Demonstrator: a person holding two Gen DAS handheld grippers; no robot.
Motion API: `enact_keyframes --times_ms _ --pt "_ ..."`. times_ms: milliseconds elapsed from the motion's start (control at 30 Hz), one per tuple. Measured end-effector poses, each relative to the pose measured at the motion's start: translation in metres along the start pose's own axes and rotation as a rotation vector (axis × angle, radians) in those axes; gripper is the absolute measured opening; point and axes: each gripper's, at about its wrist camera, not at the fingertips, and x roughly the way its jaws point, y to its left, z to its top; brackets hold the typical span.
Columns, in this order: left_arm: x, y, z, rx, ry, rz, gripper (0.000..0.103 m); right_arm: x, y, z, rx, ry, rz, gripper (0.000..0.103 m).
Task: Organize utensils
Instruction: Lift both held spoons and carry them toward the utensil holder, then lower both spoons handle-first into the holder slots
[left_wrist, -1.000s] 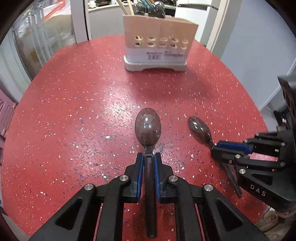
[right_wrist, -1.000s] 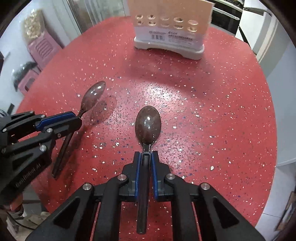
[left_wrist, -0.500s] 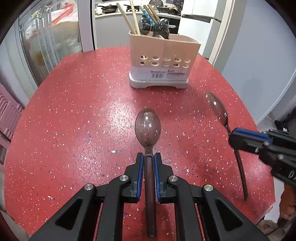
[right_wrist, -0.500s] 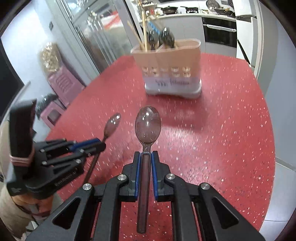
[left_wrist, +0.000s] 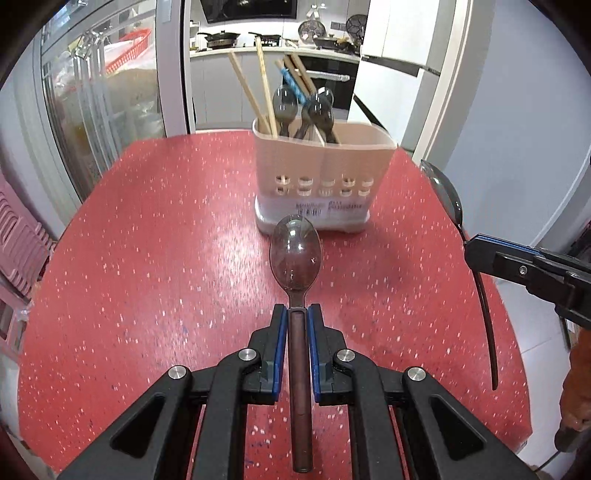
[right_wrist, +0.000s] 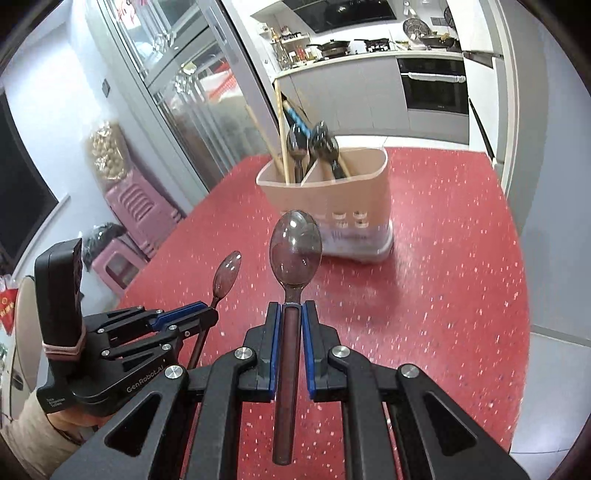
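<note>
1. Both grippers pinch a spoon by the handle, bowl forward: the left gripper (left_wrist: 297, 314) holds the left spoon (left_wrist: 295, 254), the right gripper (right_wrist: 291, 312) the right spoon (right_wrist: 295, 251), both lifted above the tabletop.
2. Kitchen counter (left_wrist: 273, 50) and oven (right_wrist: 434, 85) show behind.
3. Red speckled tabletop (left_wrist: 166, 240) is round.
4. Beige holder (left_wrist: 321, 177) stands near its far edge, with chopsticks (left_wrist: 245, 88) and spoons inside.
</note>
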Motion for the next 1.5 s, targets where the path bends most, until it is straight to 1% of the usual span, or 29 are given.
enact_keyframes --times_ms 200,333,667,900,1167,1400,1500 --pt "-0.015 0.008 0.027 -0.027 -0.069 -0.002 0.037 -0.006 -0.001 0.028 -0.013 -0.046 -0.002 0.012" --pt "-0.023 0.016 0.054 -0.049 -0.121 0.004 0.037 -0.008 -0.004 0.047 -0.016 -0.075 -0.014 0.012" --pt "-0.022 0.025 0.108 -0.094 -0.213 -0.009 0.037 -0.003 -0.014 0.096 0.004 -0.142 -0.035 0.012" --pt "-0.009 0.027 0.142 -0.138 -0.269 -0.037 0.037 0.009 -0.024 0.126 0.022 -0.195 -0.058 0.012" --pt "0.015 0.023 0.171 -0.139 -0.320 -0.027 0.037 0.029 -0.031 0.156 0.017 -0.258 -0.083 0.012" --pt "0.038 0.025 0.188 -0.158 -0.352 -0.036 0.037 0.055 -0.038 0.168 0.010 -0.282 -0.108 0.012" --pt "0.045 0.025 0.188 -0.168 -0.373 -0.060 0.037 0.065 -0.040 0.167 -0.011 -0.291 -0.117 0.012"
